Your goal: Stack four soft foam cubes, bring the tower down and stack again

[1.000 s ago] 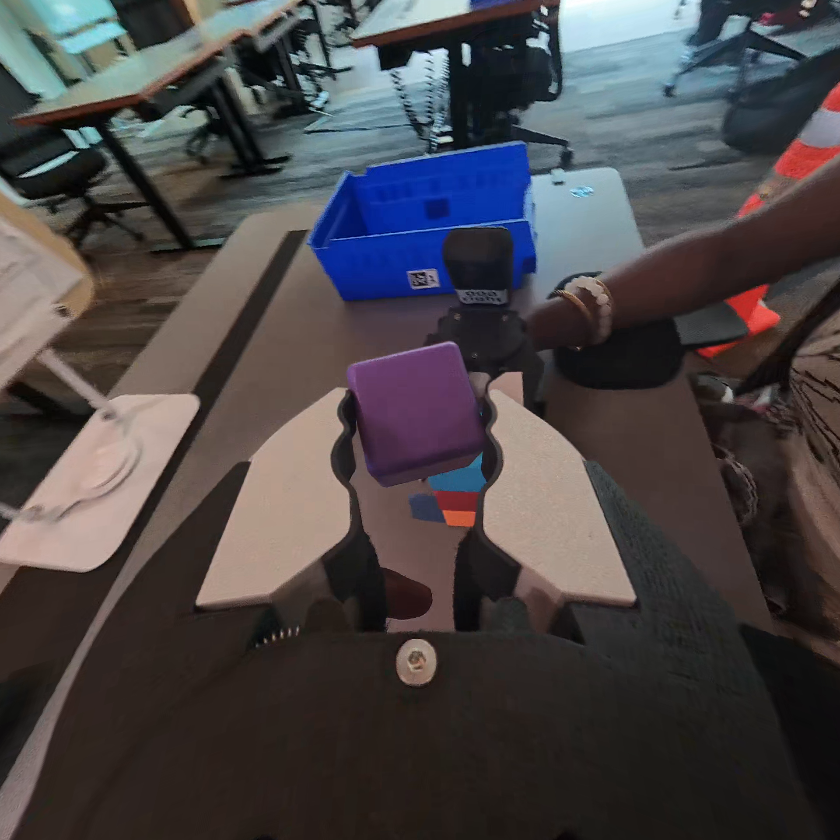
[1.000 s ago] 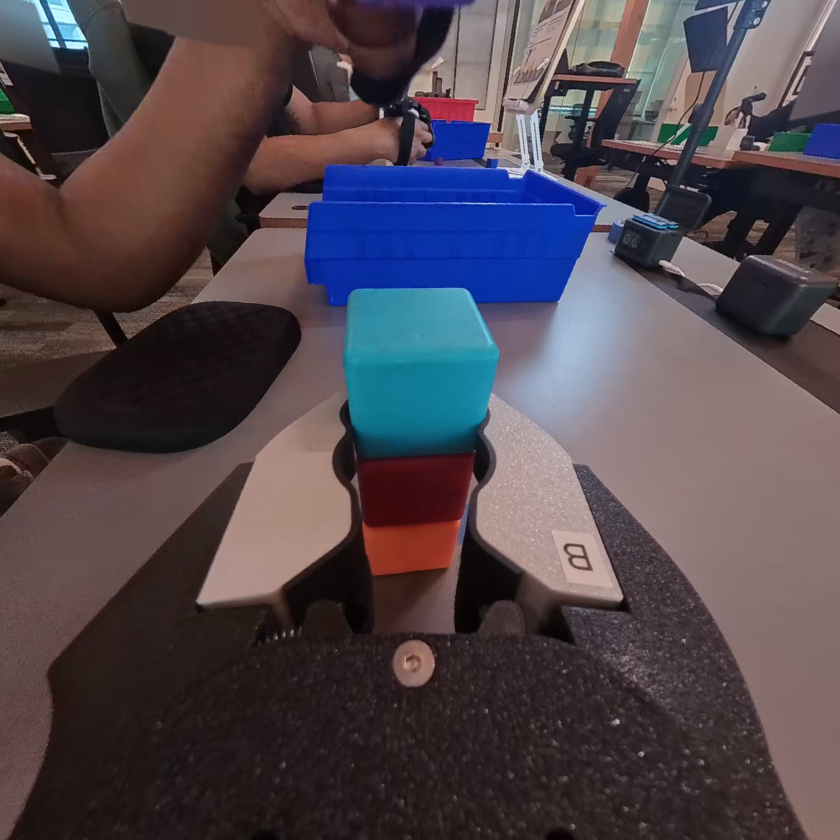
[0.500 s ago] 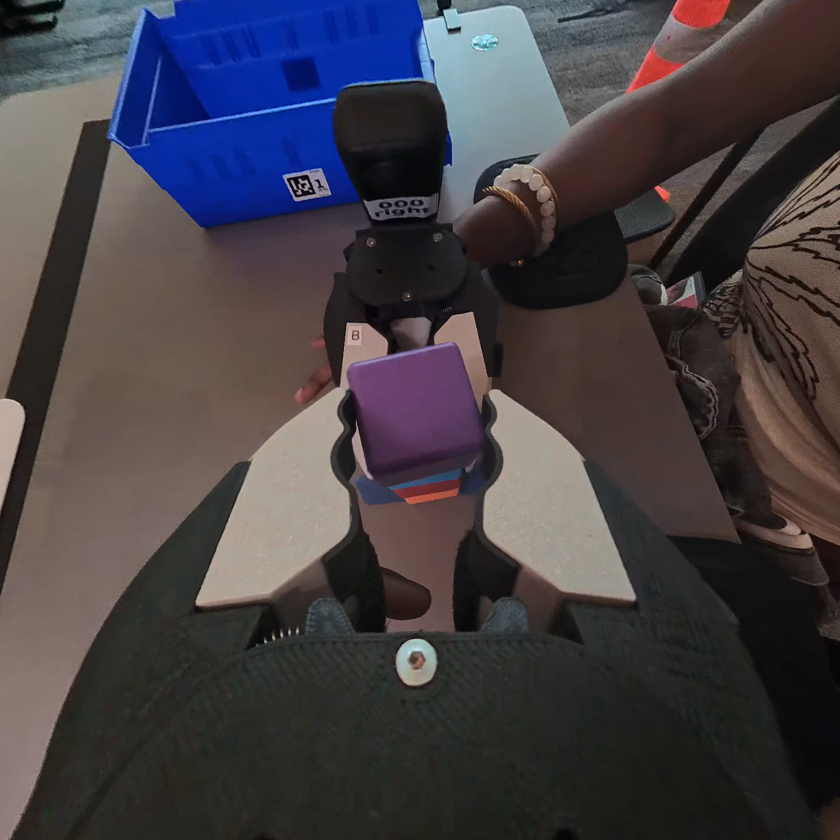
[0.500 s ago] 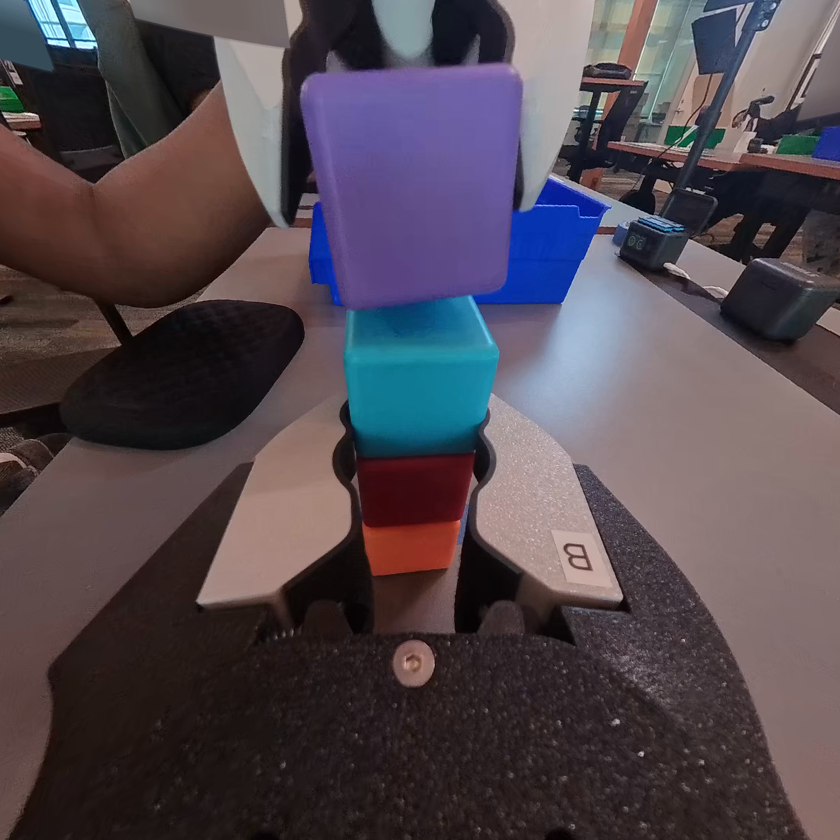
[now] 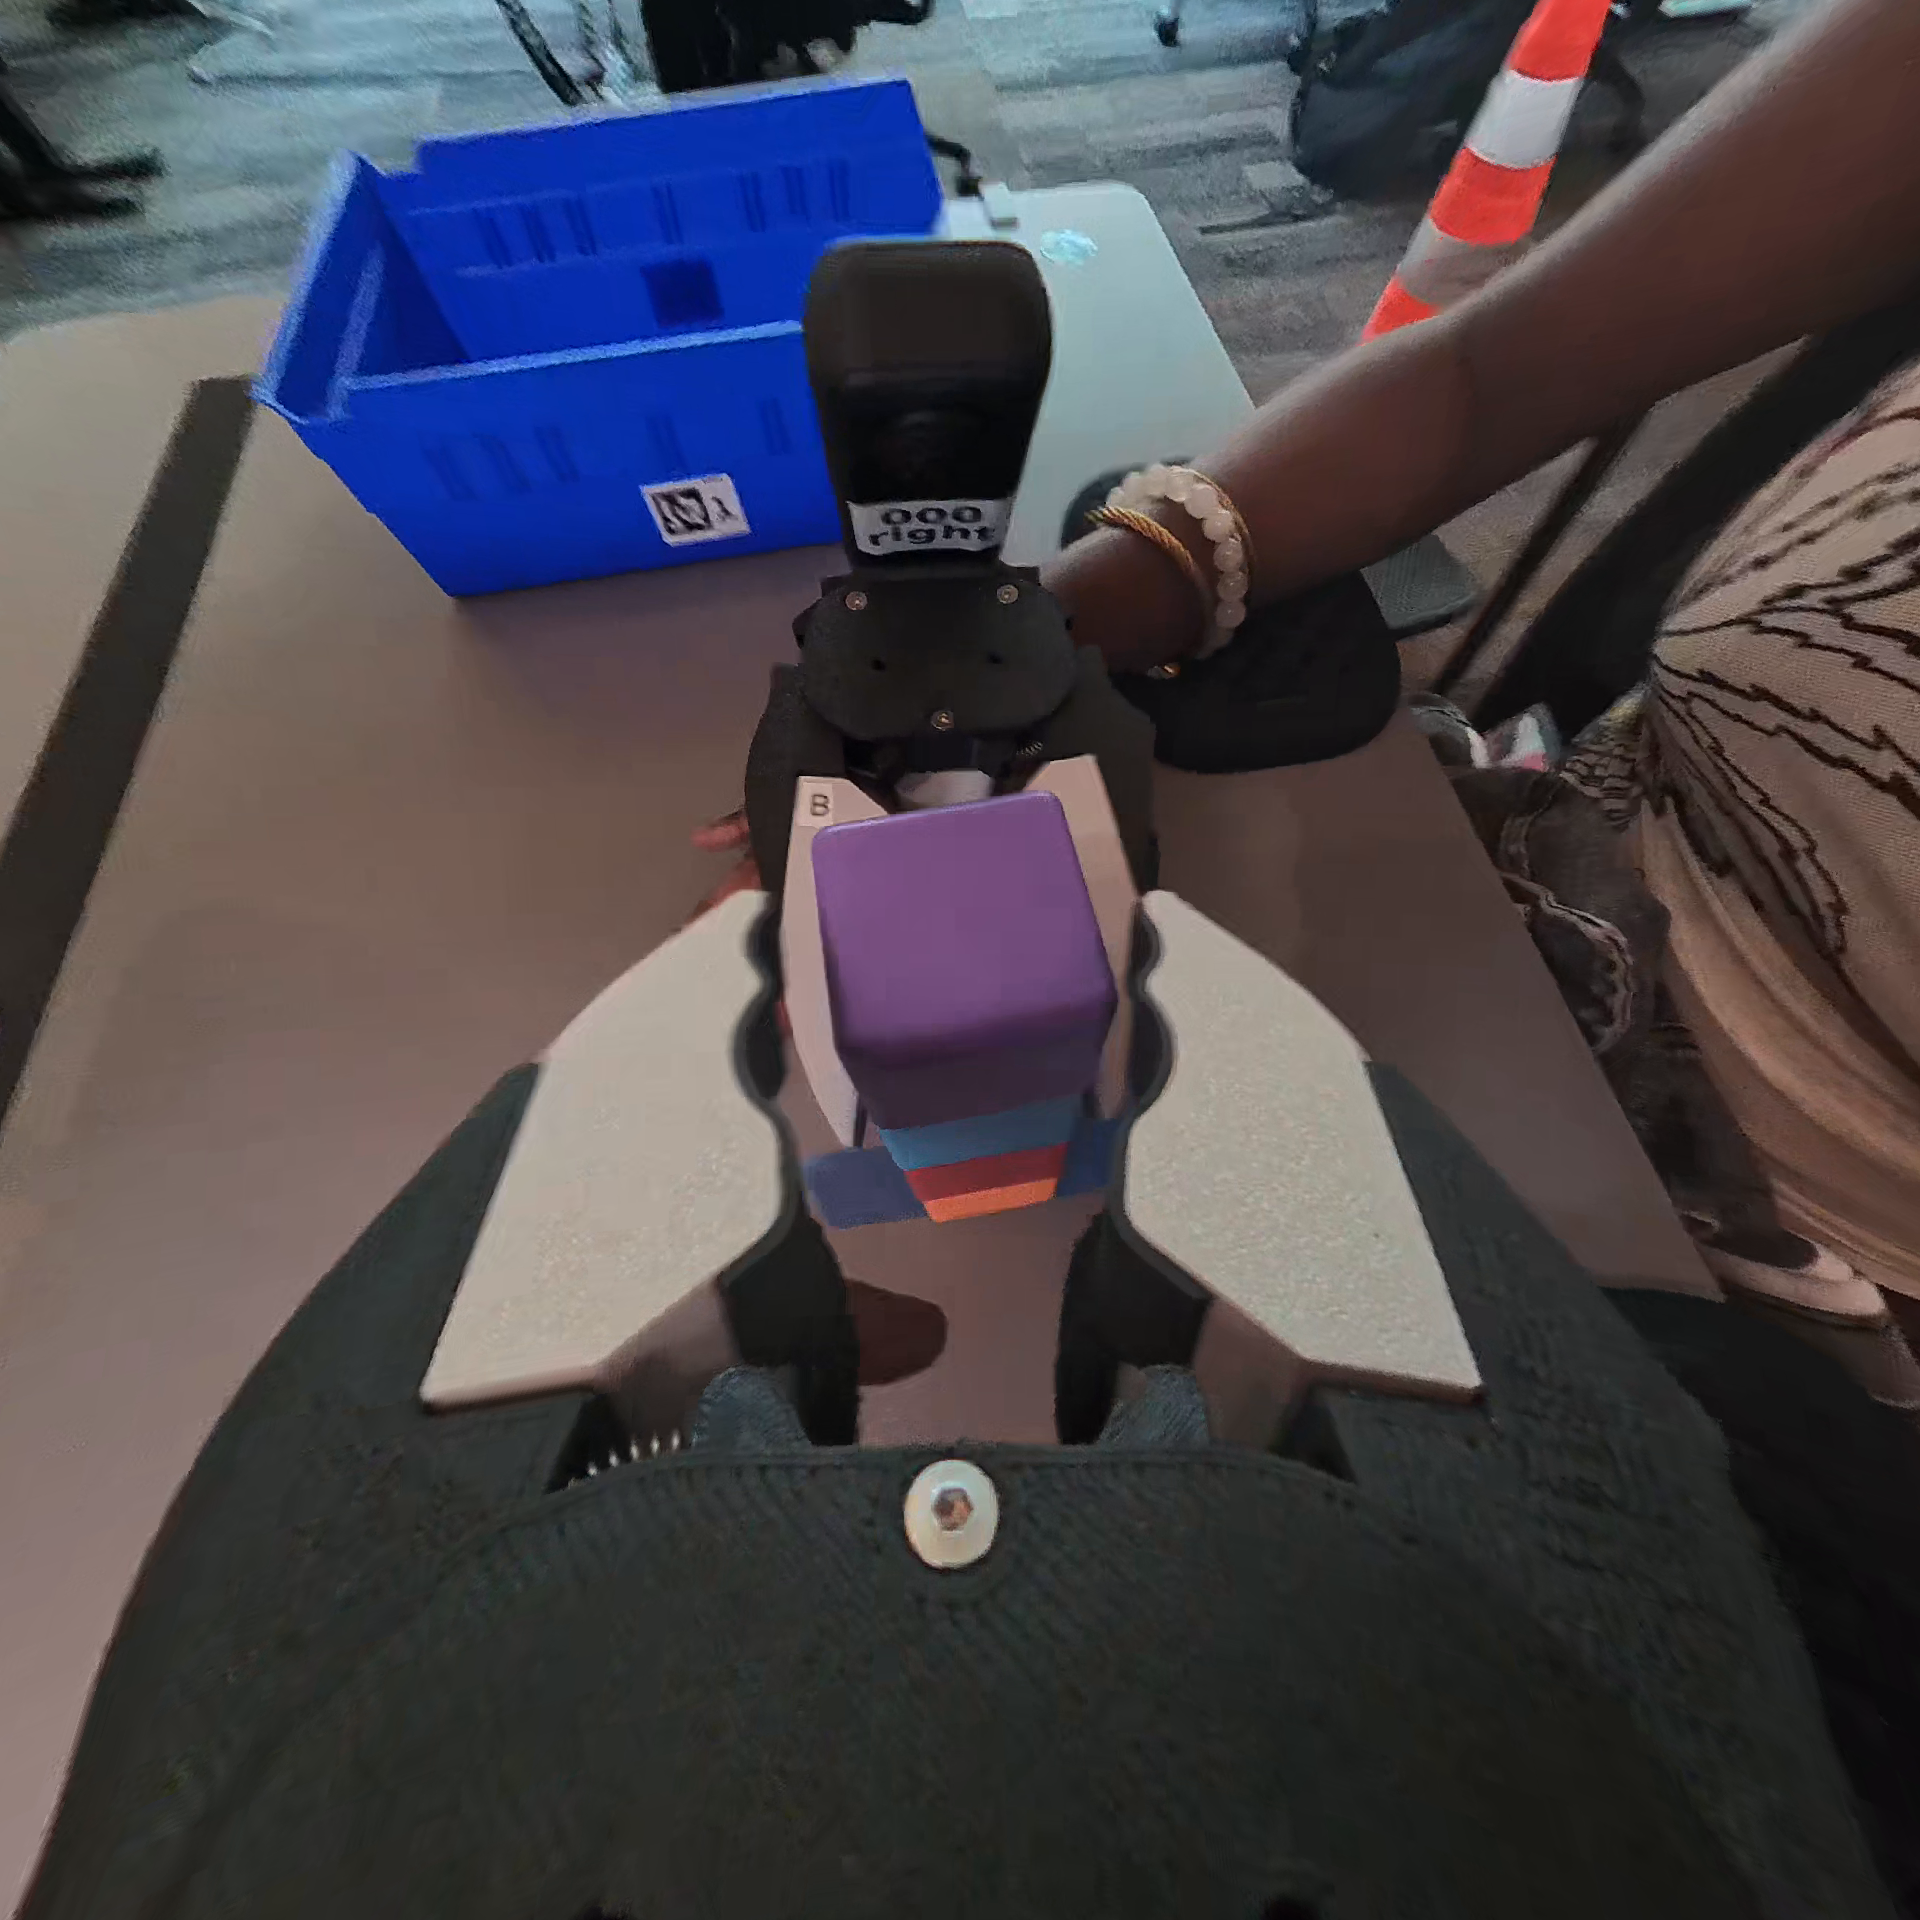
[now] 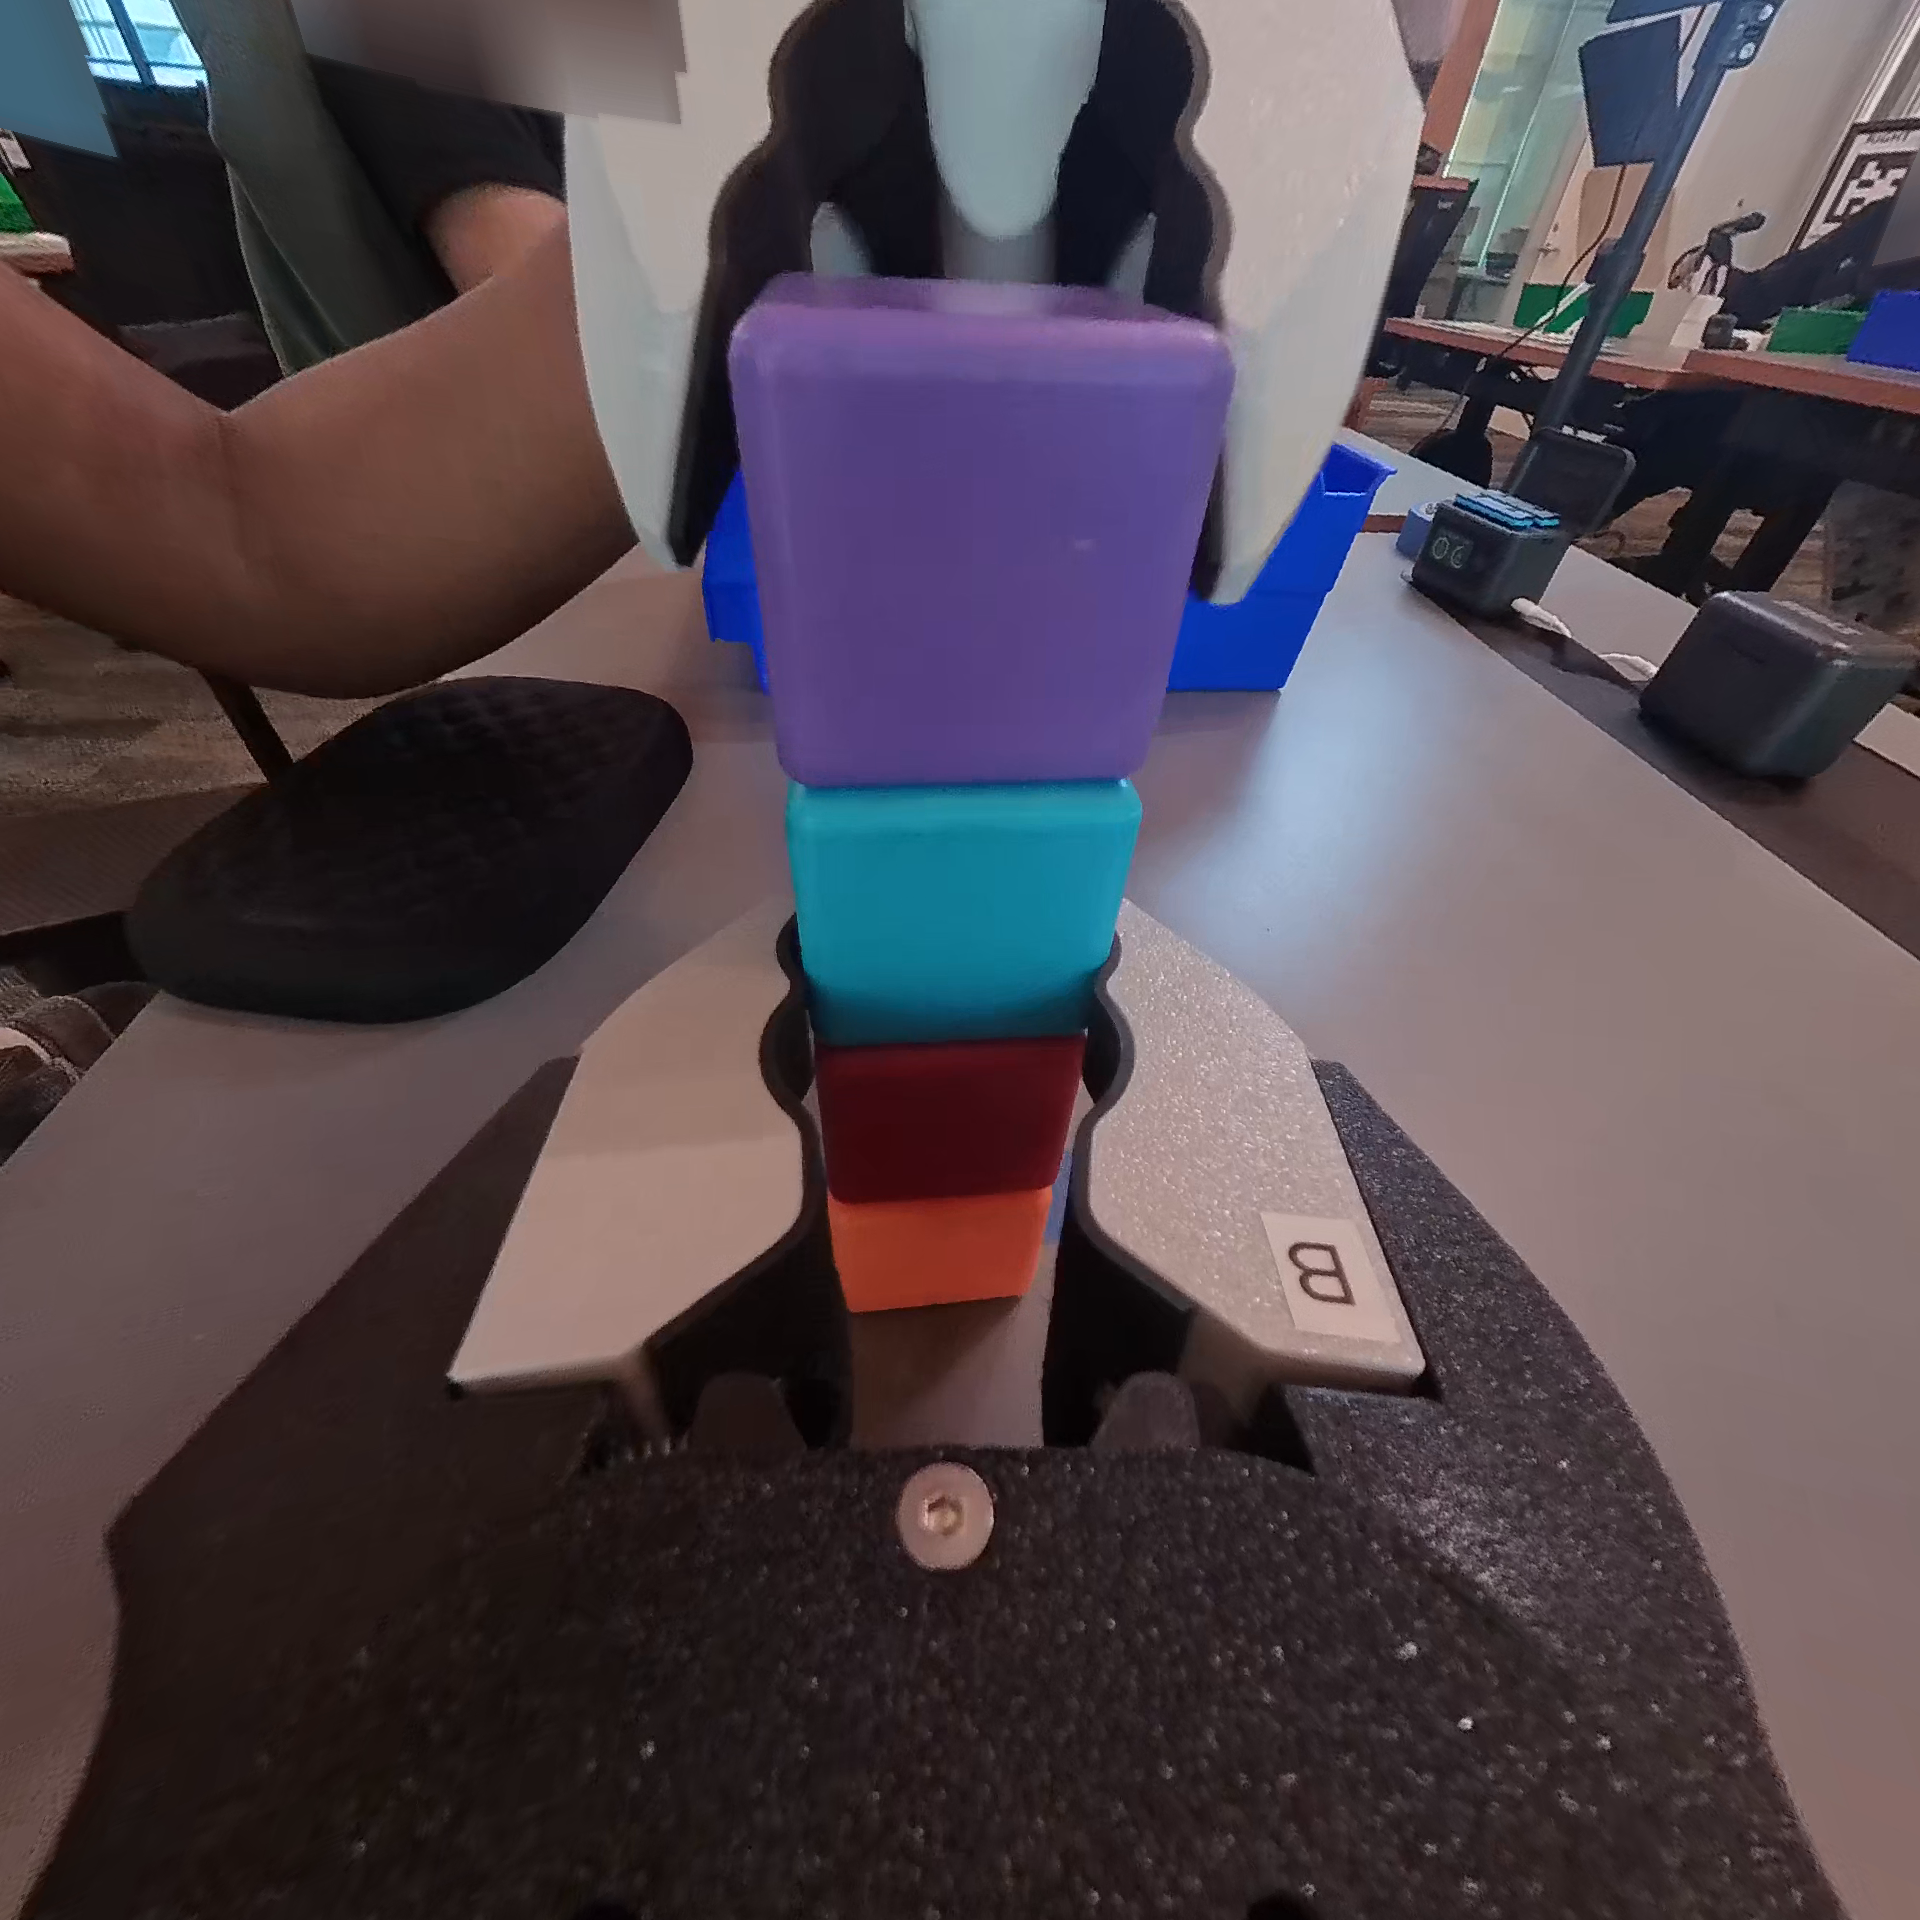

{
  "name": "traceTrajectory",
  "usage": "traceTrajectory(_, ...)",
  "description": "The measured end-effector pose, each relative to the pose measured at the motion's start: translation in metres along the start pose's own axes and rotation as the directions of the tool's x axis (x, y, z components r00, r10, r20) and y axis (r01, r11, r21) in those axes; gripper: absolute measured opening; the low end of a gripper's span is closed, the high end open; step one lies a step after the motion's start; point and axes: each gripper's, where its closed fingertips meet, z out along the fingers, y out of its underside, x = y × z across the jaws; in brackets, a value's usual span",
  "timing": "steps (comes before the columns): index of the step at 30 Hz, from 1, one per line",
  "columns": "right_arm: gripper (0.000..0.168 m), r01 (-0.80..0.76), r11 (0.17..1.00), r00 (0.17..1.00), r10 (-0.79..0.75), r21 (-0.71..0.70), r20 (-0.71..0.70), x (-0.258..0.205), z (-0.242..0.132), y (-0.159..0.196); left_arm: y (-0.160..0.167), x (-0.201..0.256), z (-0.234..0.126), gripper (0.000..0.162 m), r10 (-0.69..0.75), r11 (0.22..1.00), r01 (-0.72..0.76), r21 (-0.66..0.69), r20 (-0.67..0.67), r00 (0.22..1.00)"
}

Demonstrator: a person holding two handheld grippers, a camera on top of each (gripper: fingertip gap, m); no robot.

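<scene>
Grey tabletop (image 6: pixel 1455 935), open office. Left gripper (image 5: pixel 951 997) released around the purple cube (image 6: pixel 977 540); right gripper (image 6: pixel 945 1039) steadies the teal cube (image 6: pixel 956 904) below, contact unclear. Light, compressible foam: grip opposite flat faces, gently.

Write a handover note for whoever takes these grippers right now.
Left gripper: open, fingers either side of the purple cube, clear of it.
Right gripper: closed against the teal cube, steadying the tower.
Tower on the table, bottom to top: orange cube, red cube, teal, purple.
Done: four-cube stack.
Left: pull both grippers away, bring the tower down, stack again.
</scene>
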Motion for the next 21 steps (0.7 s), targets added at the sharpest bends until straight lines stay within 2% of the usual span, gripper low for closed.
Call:
traceTrajectory(1, 0.057, 0.011, 1.0, 1.0, -0.011, -0.01, 0.007, -0.001, -0.001, 0.001, -0.003, -0.002, -0.001, 0.079, 0.009, 0.999, -0.011, 0.04, 0.045, 0.999)
traceTrajectory(4, 0.1, -0.02, 0.999, 1.0, 0.02, 0.034, 0.013, -0.001, -0.008, -0.009, -0.015, -0.005, -0.014, 0.106, -0.019, 0.979, -0.016, 0.205, 0.171, 0.985)
traceTrajectory(6, 0.115, -0.044, 0.992, 0.999, 0.042, 0.119, 0.015, -0.001, -0.017, -0.025, -0.019, -0.007, -0.024, 0.126, -0.052, 0.943, -0.035, 0.33, 0.25, 0.967)
traceTrajectory(9, 0.129, -0.036, 0.966, 0.999, 0.039, 0.257, -0.007, 0.002, -0.033, -0.05, -0.021, 0.0, -0.034, 0.138, -0.116, 0.862, -0.03, 0.506, 0.254, 0.96)
traceTrajectory(12, 0.131, -0.015, 0.941, 1.0, 0.021, 0.337, -0.014, 0.0, -0.046, -0.066, -0.017, 0.005, -0.035, 0.144, -0.154, 0.78, -0.007, 0.626, 0.202, 0.967)
traceTrajectory(16, 0.116, 0.022, 0.927, 1.0, -0.014, 0.373, -0.023, -0.002, -0.055, -0.074, 0.01, 0.0, -0.014, 0.144, -0.117, 0.853, -0.011, 0.523, 0.212, 0.97)
traceTrajectory(19, 0.116, 0.049, 0.942, 0.999, -0.04, 0.333, -0.033, -0.003, -0.053, -0.067, 0.018, -0.001, -0.005, 0.144, -0.108, 0.867, -0.011, 0.498, 0.21, 0.972)
traceTrajectory(21, 0.118, 0.068, 0.964, 0.998, -0.061, 0.259, -0.034, -0.002, -0.05, -0.055, 0.029, -0.003, 0.002, 0.144, -0.095, 0.906, -0.012, 0.424, 0.23, 0.969)
